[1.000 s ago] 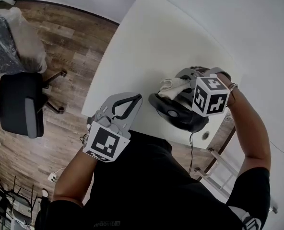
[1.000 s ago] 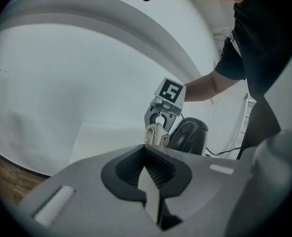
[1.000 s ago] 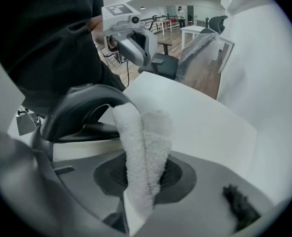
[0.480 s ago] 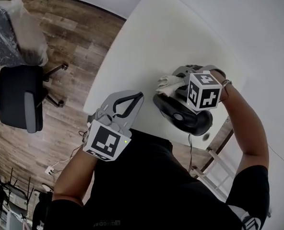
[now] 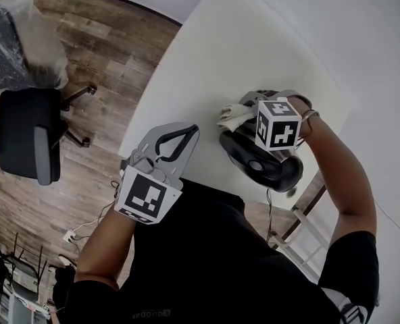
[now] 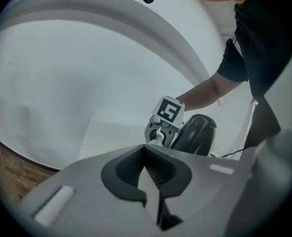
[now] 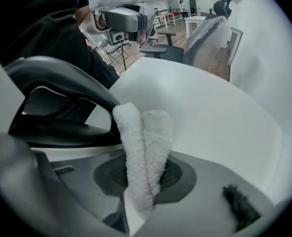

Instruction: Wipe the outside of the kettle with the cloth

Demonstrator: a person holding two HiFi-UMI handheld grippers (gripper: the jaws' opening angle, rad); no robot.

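Note:
The black kettle (image 5: 262, 160) stands near the table's front edge, its handle (image 7: 62, 90) arching at the left of the right gripper view. My right gripper (image 5: 246, 112) is shut on a folded white cloth (image 7: 145, 137), which it presses against the kettle's far upper side. The cloth (image 5: 234, 117) sticks out to the left of the kettle. My left gripper (image 5: 193, 132) hovers shut and empty over the table's front edge, left of the kettle and apart from it. From the left gripper view the kettle (image 6: 196, 135) and the right gripper's marker cube (image 6: 167, 112) lie ahead.
The white table (image 5: 213, 66) runs along a white wall. A power cable (image 5: 270, 201) hangs off the table edge below the kettle. On the wooden floor to the left stand a black office chair (image 5: 26, 140) and a plastic-covered chair (image 5: 17, 42).
My right gripper has slid the cloth a little to the left along the kettle's far side. The left gripper has stayed almost where it was.

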